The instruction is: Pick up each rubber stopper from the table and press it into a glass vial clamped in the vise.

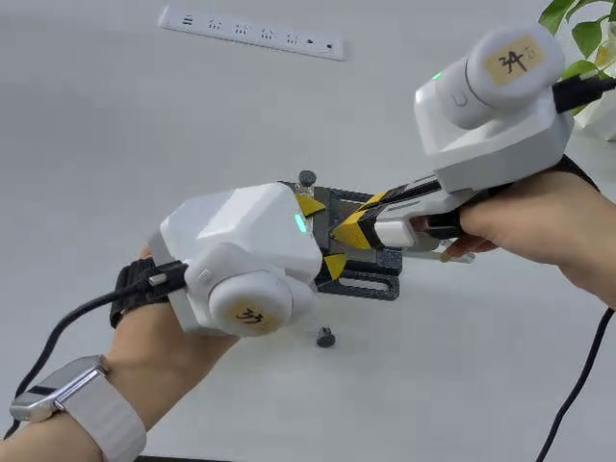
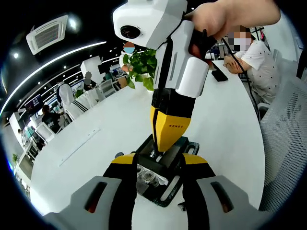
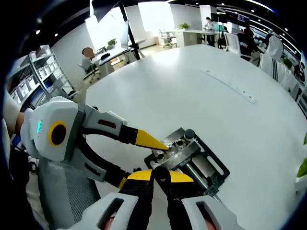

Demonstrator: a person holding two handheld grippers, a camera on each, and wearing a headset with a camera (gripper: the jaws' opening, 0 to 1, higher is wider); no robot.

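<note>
A black vise [image 1: 371, 274] [image 3: 201, 160] [image 2: 168, 191] stands mid-table and clamps clear glass vials [image 2: 146, 180] [image 3: 179, 142]. My right gripper [image 3: 160, 175] [image 1: 339, 231] is shut on a dark rubber stopper [image 3: 160, 171] and hovers just over the near vial [image 3: 160, 154]; its yellow jaws [image 2: 167, 129] point down at the vise. My left gripper [image 2: 159, 163] [image 1: 322, 235] is open, its jaws straddling the vise end with the vials between them. One loose stopper [image 1: 307, 178] [image 3: 190, 133] lies beyond the vise, another [image 1: 326, 337] in front of it.
The white table [image 1: 462, 385] carries a power strip [image 1: 252, 34] at the far edge and a green plant [image 1: 582, 29] at the far right. Cables trail from both grippers. People sit at desks in the background of both gripper views.
</note>
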